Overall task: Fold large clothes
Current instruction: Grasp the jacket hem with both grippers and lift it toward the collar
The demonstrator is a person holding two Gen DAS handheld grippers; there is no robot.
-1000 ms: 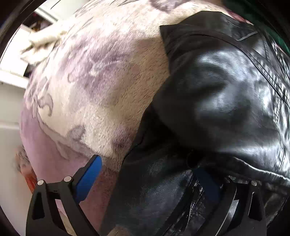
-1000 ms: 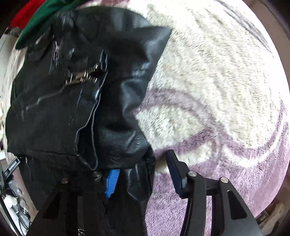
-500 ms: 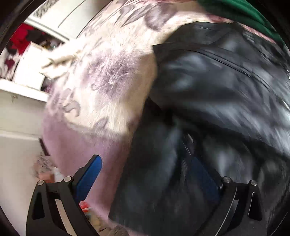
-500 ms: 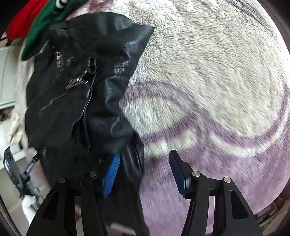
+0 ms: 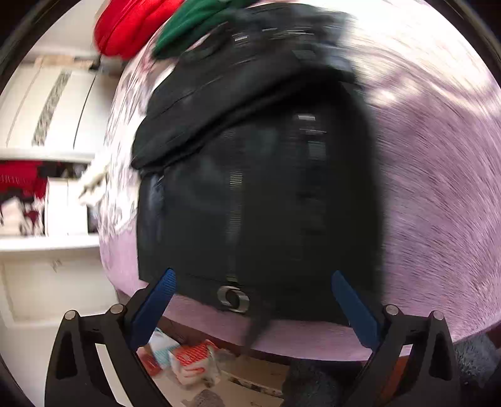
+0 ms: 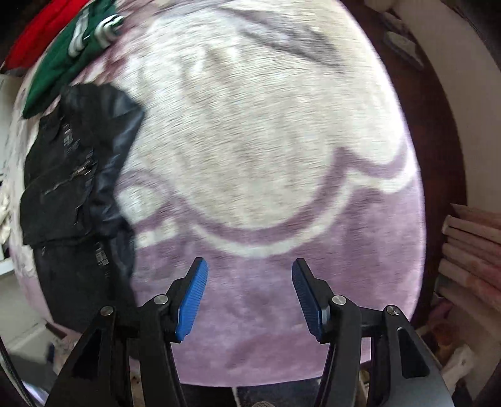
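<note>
Left gripper (image 5: 252, 308): fingers (image 5: 158, 297) spread wide with nothing between the pads, poised just in front of the near hem of the black leather jacket (image 5: 260, 194). The hem, with its metal ring (image 5: 233, 299) and a dangling strap, lies near the front edge of the bed, so the spread presumably brackets the hem, either for a fresh grip or for clearance; which of the two cannot be told.

Right gripper (image 6: 250, 297): fingers (image 6: 192, 300) likewise spread and empty, held above bare purple-and-cream blanket (image 6: 250, 141), well apart from the jacket (image 6: 78, 175), which sits at the left of this view. This hand appears to stand off so as not to disturb the bundle.

The jacket lies on the blanket (image 5: 438, 203) in a compact, roughly rectangular shape, an upper flap laid across its far part. From this lie the main folds are judged largely made. Both views are motion-blurred, so seams and zips are indistinct.

Beyond the jacket, a green garment (image 5: 194, 28) and a red garment (image 5: 131, 25) rest at the far side of the bed, near or touching the jacket's far edge; they seem set aside as separate items. White cabinets (image 5: 47, 109) stand to the left; packets (image 5: 188, 363) lie on the floor below the bed edge. A stack of folded linens (image 6: 469, 256) shows at the right edge of the right wrist view.
</note>
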